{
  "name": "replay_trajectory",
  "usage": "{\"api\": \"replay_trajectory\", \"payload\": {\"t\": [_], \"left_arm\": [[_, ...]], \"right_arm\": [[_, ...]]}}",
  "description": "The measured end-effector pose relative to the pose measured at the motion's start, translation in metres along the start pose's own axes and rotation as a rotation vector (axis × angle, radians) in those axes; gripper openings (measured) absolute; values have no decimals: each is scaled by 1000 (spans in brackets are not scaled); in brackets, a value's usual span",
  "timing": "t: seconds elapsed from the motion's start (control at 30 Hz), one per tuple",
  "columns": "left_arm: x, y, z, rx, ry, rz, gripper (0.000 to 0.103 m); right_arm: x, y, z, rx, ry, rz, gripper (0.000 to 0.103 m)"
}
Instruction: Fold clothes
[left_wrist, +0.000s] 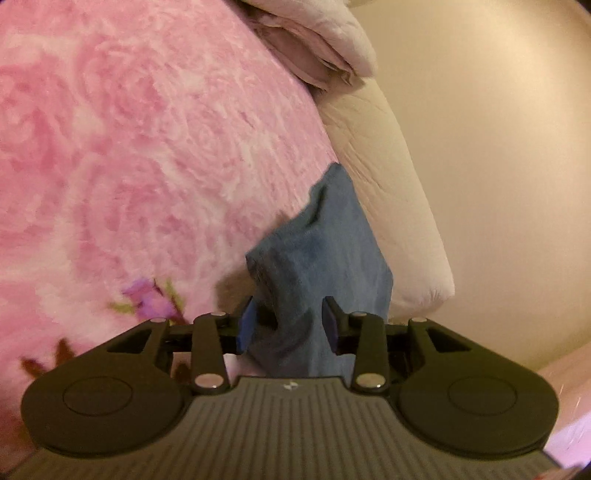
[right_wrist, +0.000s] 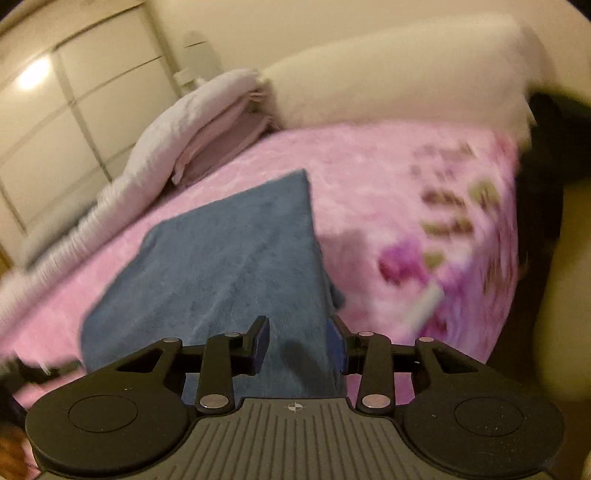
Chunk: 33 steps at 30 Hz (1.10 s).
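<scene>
Cloth, blue (right_wrist: 221, 266), was seen lifted above the pink blanket (right_wrist: 369, 177), held at two points. A bunched corner was pinched by the left gripper (left_wrist: 290, 321); an edge lay clamped in the right gripper (right_wrist: 301, 343), jaws narrowed on fabric. Slippage was judged likely on the left, where little fabric was gripped. Uneven tension could skew the fold line.
</scene>
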<state>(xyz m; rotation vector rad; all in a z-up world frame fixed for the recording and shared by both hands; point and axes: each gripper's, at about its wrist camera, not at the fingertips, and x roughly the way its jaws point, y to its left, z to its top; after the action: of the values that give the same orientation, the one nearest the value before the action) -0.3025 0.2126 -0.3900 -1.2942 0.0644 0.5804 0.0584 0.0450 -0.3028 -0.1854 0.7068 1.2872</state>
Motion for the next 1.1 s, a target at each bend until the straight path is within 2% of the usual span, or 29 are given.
{"api": "replay_trajectory", "payload": {"t": [0.03, 0.07, 0.2, 0.43, 0.47, 0.53, 0.6, 0.63, 0.73, 0.77, 0.83, 0.9, 0.97, 1.03, 1.1], "left_arm": [[3, 2, 2, -17, -4, -16, 28], [6, 4, 4, -19, -10, -22, 11], [10, 5, 7, 83, -35, 35, 10], [1, 8, 3, 77, -65, 56, 12], [-5, 6, 4, 85, -97, 75, 12], [-29, 3, 10, 111, -222, 167, 3], [-51, 0, 24, 140, -293, 218, 3], [-53, -8, 28, 188, -266, 194, 3], [-41, -48, 25, 420, -149, 148, 3], [-32, -62, 20, 495, -106, 126, 3], [-12, -77, 11, 589, -41, 70, 4], [7, -78, 6, 652, -13, 72, 6], [26, -74, 6, 701, 7, 97, 6], [45, -59, 12, 708, 19, 161, 5], [50, -63, 20, 717, 15, 176, 4]], "right_arm": [[8, 5, -2, -41, 11, -16, 38], [15, 10, -5, -83, 22, -32, 38], [36, 0, -14, -120, 45, -34, 38], [43, -14, -17, -83, 69, 2, 39], [43, -15, -18, -79, 71, 5, 39], [41, -17, -16, -70, 77, 10, 39], [34, -14, -11, -70, 72, 0, 39], [28, -10, -7, -78, 56, -23, 39], [11, 2, 5, -104, 7, -92, 39], [4, 10, 9, -144, -40, -118, 39], [-2, 26, 15, -221, -116, -101, 39], [5, 43, 14, -318, -138, -46, 39], [22, 50, 9, -379, -116, -23, 39], [48, 41, 0, -399, -31, -49, 39], [58, 28, -7, -416, -39, -27, 39]]}}
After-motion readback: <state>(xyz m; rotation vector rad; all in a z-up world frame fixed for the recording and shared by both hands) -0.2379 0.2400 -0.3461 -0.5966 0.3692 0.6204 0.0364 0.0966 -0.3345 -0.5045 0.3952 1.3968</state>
